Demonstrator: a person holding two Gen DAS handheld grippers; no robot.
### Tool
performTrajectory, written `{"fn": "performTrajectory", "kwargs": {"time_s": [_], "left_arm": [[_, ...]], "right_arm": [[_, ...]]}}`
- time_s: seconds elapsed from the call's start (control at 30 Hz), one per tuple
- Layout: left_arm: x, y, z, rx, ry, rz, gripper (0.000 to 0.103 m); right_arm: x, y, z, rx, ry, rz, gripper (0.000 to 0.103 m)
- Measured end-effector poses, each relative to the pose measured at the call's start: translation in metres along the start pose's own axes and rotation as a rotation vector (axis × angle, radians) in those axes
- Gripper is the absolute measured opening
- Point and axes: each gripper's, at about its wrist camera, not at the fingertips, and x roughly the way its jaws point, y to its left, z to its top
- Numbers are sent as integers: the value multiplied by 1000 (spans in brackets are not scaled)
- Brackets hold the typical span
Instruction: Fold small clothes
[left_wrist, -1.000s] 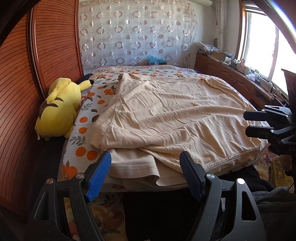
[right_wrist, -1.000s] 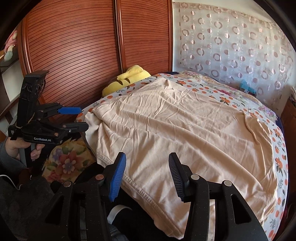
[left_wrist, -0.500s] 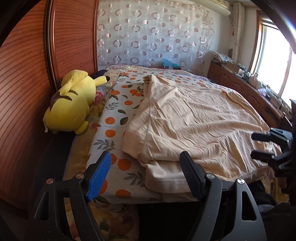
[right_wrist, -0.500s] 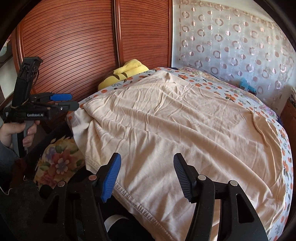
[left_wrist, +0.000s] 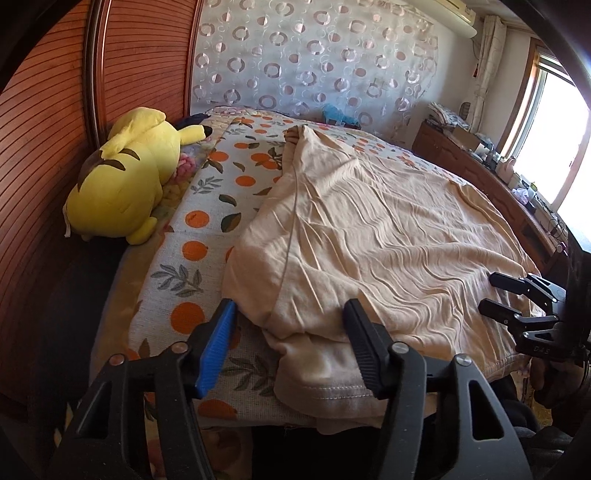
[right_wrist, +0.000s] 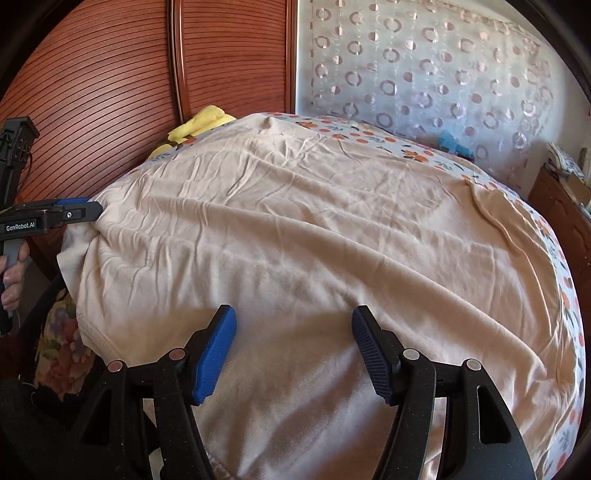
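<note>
A beige garment (left_wrist: 369, 229) lies spread and wrinkled over the bed, its hem hanging at the near edge. My left gripper (left_wrist: 290, 334) hovers at the garment's near left corner. Its jaws are closing with the folded corner lying between them, and the pads do not press the cloth. The right wrist view shows this left gripper (right_wrist: 86, 210) from the side, at the cloth's left edge. My right gripper (right_wrist: 293, 350) is low over the garment (right_wrist: 314, 229) near its front hem. Its jaws are opening with flat cloth beneath them and nothing gripped. It shows as the right gripper (left_wrist: 511, 299) at the right of the left wrist view.
The bed sheet (left_wrist: 192, 251) has an orange-fruit print. A yellow plush toy (left_wrist: 122, 184) lies at the bed's left against the slatted wooden doors (left_wrist: 44, 140). A patterned curtain (left_wrist: 314, 62) hangs behind. A wooden sideboard (left_wrist: 491, 184) runs under the window on the right.
Both grippers have come down closer to the garment. The left one has shifted to the cloth's left corner and its jaws have narrowed. The right jaws have widened.
</note>
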Motion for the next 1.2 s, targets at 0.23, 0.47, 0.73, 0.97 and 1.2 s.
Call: {"fn": "performTrajectory", "kwargs": {"time_s": [0.23, 0.47, 0.73, 0.97, 1.2], "left_arm": [[3, -4, -5, -33, -6, -12, 60], [10, -11, 0, -38, -3, -37, 14], [-7, -45, 20, 50, -63, -100, 8], [-13, -118, 56, 181, -91, -228, 7], [6, -242, 73, 388, -52, -378, 7]], "right_arm": [[1, 1, -9, 33, -42, -27, 77], [-1, -3, -9, 25, -21, -13, 77], [-26, -35, -13, 88, -26, 12, 77], [-77, -102, -38, 207, -78, -83, 77], [-133, -168, -81, 331, -111, -192, 77]]}}
